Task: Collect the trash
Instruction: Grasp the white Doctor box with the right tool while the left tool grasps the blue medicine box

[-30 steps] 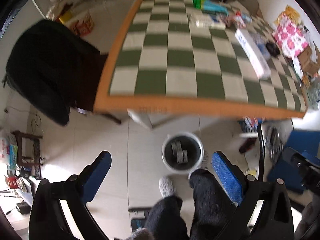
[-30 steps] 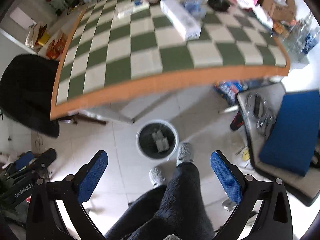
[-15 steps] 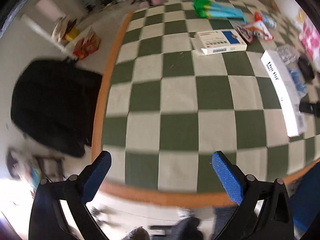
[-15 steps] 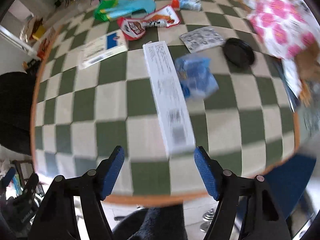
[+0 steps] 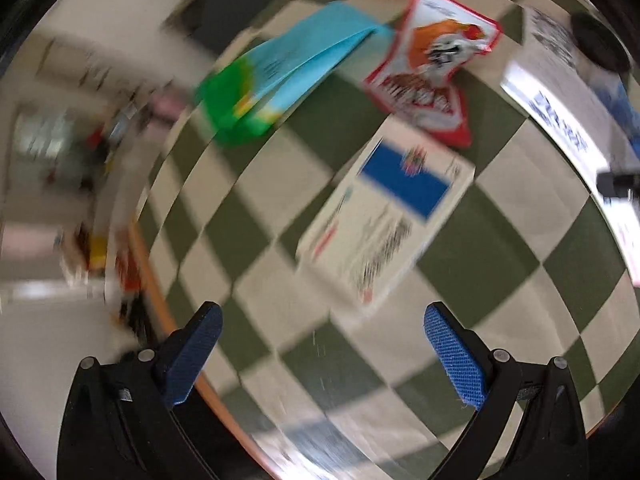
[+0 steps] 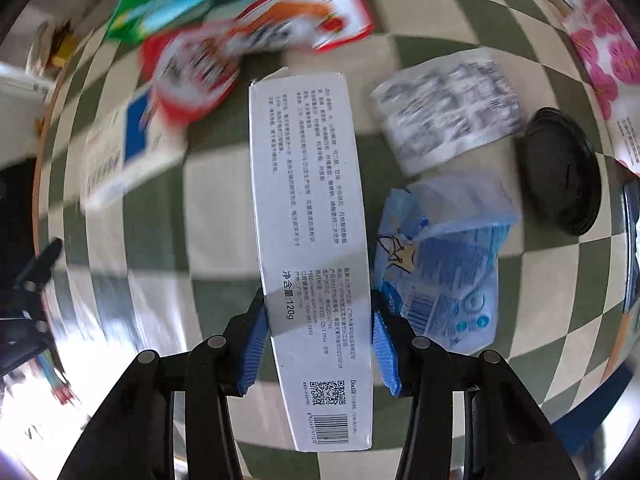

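While your left hand-held gripper (image 5: 322, 354) hangs over the green-and-white checkered worktop (image 5: 348, 380), its blue pads stand wide apart with nothing between them. Just ahead of it lies a flat white box with a blue panel (image 5: 384, 220), and farther on a red-and-white snack bag (image 5: 434, 68) and a blue-and-green packet (image 5: 280, 72), all blurred. In the right wrist view, your right hand-held gripper (image 6: 318, 344) has just been closing, and its jaws now flank a long white carton (image 6: 308, 216) lying on the worktop, pads at its long sides. A crumpled light-blue wrapper (image 6: 444, 264) lies just beside the carton, with a black round lid (image 6: 564, 172) beyond.
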The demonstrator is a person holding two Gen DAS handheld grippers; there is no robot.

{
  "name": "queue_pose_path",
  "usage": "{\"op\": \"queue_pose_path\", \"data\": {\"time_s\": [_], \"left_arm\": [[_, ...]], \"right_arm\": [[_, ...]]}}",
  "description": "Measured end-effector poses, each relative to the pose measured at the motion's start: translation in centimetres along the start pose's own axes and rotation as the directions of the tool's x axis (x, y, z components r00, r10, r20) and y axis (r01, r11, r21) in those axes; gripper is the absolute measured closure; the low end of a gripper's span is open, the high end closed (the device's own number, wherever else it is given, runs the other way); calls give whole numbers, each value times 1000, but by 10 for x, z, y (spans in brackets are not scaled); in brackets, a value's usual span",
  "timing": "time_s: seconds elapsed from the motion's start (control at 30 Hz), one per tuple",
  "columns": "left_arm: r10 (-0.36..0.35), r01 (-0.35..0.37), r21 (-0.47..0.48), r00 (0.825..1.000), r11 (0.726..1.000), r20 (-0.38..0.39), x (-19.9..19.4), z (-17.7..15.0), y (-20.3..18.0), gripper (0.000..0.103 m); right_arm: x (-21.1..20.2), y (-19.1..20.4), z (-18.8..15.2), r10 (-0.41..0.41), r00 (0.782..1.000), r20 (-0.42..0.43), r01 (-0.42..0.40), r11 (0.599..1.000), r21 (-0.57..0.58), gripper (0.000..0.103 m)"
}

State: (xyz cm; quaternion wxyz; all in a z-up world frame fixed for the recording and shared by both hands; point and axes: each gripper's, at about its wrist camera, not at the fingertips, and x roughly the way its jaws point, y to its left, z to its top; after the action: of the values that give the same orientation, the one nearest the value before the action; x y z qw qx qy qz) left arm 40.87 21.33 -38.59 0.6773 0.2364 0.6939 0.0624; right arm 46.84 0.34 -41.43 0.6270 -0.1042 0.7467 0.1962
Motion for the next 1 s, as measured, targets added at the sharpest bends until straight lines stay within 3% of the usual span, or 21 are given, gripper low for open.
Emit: {"op": "queue_pose_path", "data": {"time_s": [0.13,0.33,0.5,0.6,0.67,0.77,0.87,0.9,0.93,1.0], "left_arm": [[-79,79,175,997,981,-3,15,31,-10,1],[-150,162,302,987,939,-64,38,53,-23,1],[-202,224,288,974,931,-105,53,60,-23,3],[-285,307,235,951,922,-122,50,60,-19,25],[-268,286,211,957,935,-111,47,55,-20,25],[-293,304,97,949,948,-113,45,46,-21,25],[-352,342,-100,928,934,-119,41,29,-22,25],[-379,354,-182,917,917,-126,39,20,-24,25],[-415,359,-300,898,884,-147,40,7,-24,25],[-518,368,-547,843,752,-145,43,-26,-22,25]], "right_arm": [[3,-20,26,35,999,-15,-34,997,63,54],[8,-21,45,37,999,-35,-35,998,59,54],[9,-23,56,47,998,-42,-44,997,65,53],[11,-22,59,48,998,-39,-46,997,61,54],[11,-23,59,47,998,-37,-45,997,61,54],[11,-24,51,41,998,-37,-39,998,53,54],[8,-21,31,38,998,-40,-37,999,39,54],[9,-19,30,37,998,-41,-36,999,35,54],[10,-17,26,34,998,-43,-33,999,29,54],[14,-11,13,35,998,-53,-35,999,14,54]]}}
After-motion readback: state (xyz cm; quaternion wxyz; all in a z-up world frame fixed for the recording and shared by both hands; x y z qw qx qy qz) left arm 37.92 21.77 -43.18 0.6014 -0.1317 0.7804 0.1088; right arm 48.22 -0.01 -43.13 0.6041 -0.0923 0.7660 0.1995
